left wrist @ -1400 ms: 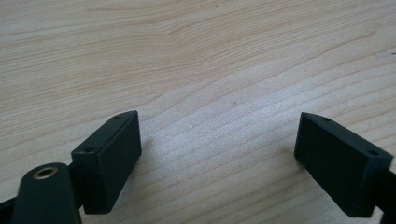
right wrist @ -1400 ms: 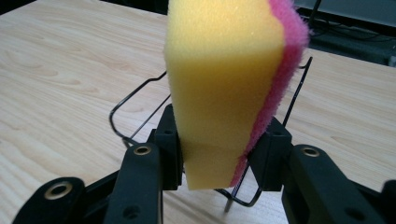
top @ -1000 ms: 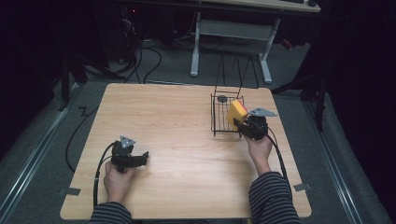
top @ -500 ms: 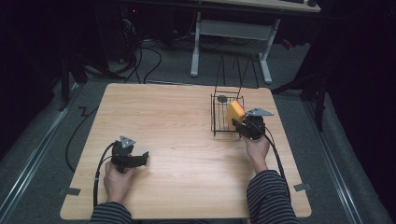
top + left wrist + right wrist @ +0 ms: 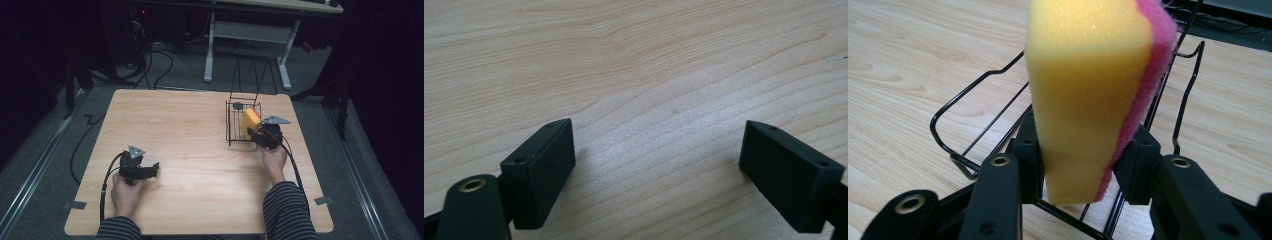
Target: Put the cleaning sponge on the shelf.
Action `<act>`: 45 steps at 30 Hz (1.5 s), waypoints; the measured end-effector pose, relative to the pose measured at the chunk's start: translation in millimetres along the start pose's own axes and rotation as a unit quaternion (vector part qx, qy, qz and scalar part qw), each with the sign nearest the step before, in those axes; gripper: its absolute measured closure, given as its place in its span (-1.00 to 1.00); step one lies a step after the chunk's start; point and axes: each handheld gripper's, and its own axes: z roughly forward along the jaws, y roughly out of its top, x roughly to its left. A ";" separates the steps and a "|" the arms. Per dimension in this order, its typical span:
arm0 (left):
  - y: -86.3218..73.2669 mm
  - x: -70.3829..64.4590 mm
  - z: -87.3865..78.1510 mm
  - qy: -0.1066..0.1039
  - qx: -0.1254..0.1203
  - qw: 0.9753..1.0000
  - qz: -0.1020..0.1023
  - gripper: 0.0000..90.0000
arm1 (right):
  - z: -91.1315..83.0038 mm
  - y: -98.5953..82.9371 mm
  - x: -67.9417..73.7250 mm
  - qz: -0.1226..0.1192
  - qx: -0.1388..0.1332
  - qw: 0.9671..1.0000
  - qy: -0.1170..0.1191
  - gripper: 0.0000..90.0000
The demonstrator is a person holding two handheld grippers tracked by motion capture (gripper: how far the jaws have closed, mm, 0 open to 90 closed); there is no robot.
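**Sponge held at the basket rim — notes for setting it in**

Landmark for all positions: the black wire basket [image 5: 243, 122], standing toward the far right part of the pale wooden table [image 5: 190, 150]. A small dark round object [image 5: 238, 105] lies at the basket's far end; what it is cannot be made out.

Right gripper [image 5: 256, 134]: sits at the basket's near right corner, jaws closed tight on the yellow foam sponge with a pink scouring face [image 5: 1093, 95]. In the right gripper view the foam pinches visibly at its lower end between the two jaws, and the sponge stands upright above them, with the basket's wire rim [image 5: 973, 95] just behind and below. The sponge appears to be over the near edge of the basket, not yet resting in it.

Left gripper [image 5: 142, 171]: well apart from the basket, toward the table's near left, jaws spread wide with nothing between them, only bare wood grain [image 5: 654, 100] beneath.

Judgement on the step: lowering the sponge into the basket. To do it well, carry the sponge fully past the near rim before descending, so its lower corner does not catch a wire. Keep it clear of the dark object at the far end. Release only once the foam bears on the basket floor; the squeezed foam will spring back on opening, and the light basket could shift if nudged.
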 end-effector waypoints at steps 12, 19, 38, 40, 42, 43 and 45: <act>0.0 0.0 0.0 0.000 0.000 1.000 0.000 -0.66 | 2.5 0.5 -1.1 0.004 -0.005 1.000 -0.001 0.36; 0.0 0.0 0.0 0.000 0.000 1.000 0.000 -0.66 | 3.5 2.0 -0.7 0.006 -0.001 1.000 -0.002 0.36; 0.0 -0.1 0.0 0.000 0.000 1.000 0.000 -0.66 | 7.9 8.1 4.6 -0.005 0.015 1.000 -0.008 0.25; 0.0 -0.1 0.0 0.000 0.000 1.000 0.000 -0.66 | 8.3 7.5 4.5 -0.001 0.019 1.000 -0.009 0.16; 0.0 -0.1 0.0 0.000 0.000 1.000 0.000 -0.66 | 9.0 7.1 4.5 -0.002 0.021 1.000 -0.009 0.07; 0.0 -0.1 0.0 0.000 0.000 1.000 0.000 -0.66 | 9.3 7.0 4.4 -0.003 0.021 1.000 -0.009 0.05; 0.0 -0.1 0.0 0.000 0.000 1.000 0.000 -0.66 | 9.7 6.8 4.2 -0.001 0.022 1.000 -0.006 -0.01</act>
